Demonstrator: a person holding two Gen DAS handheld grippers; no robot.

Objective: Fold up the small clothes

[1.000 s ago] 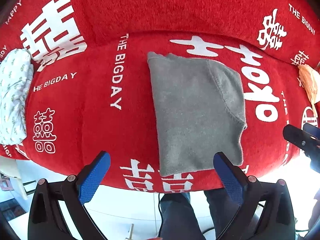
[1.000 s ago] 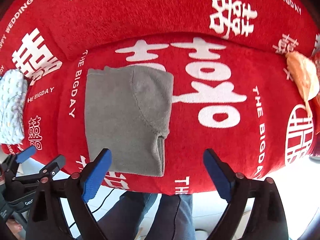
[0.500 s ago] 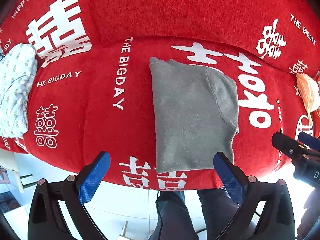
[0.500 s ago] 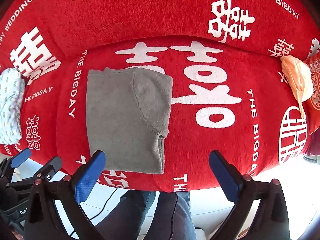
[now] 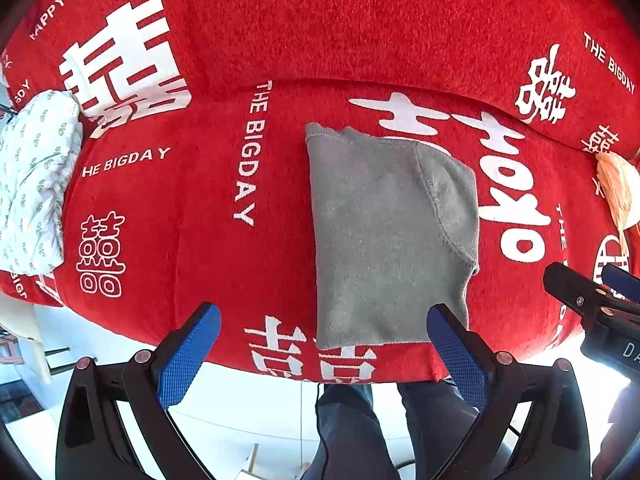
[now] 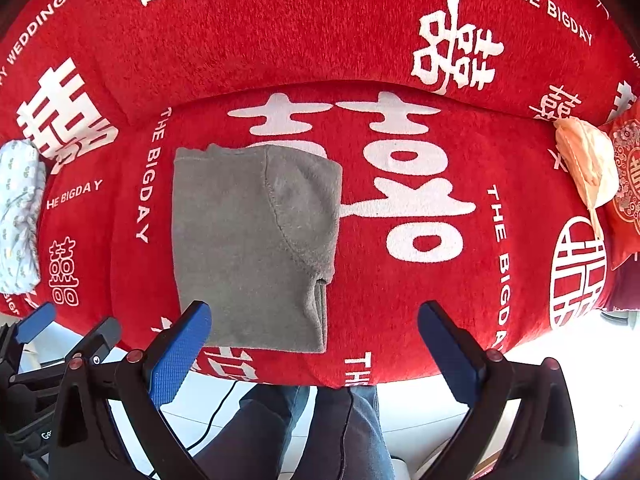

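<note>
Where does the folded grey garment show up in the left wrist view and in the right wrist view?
Left wrist view: the folded grey garment lies right of centre on the red cover, its near right corner behind the left hand-held gripper's right finger.
Right wrist view: it lies left of centre.
Shared landmark: the vertical white "THE BIGDAY" lettering just left of the garment.

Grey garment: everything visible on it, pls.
The grey garment looks like soft fleece or knit, folded into a rough upright rectangle with a curved stitched seam across its right part and stacked layer edges at the lower right. It lies flat on the red cover, near the front edge. Both tongs, left and right, are open and not gripping it.
</note>
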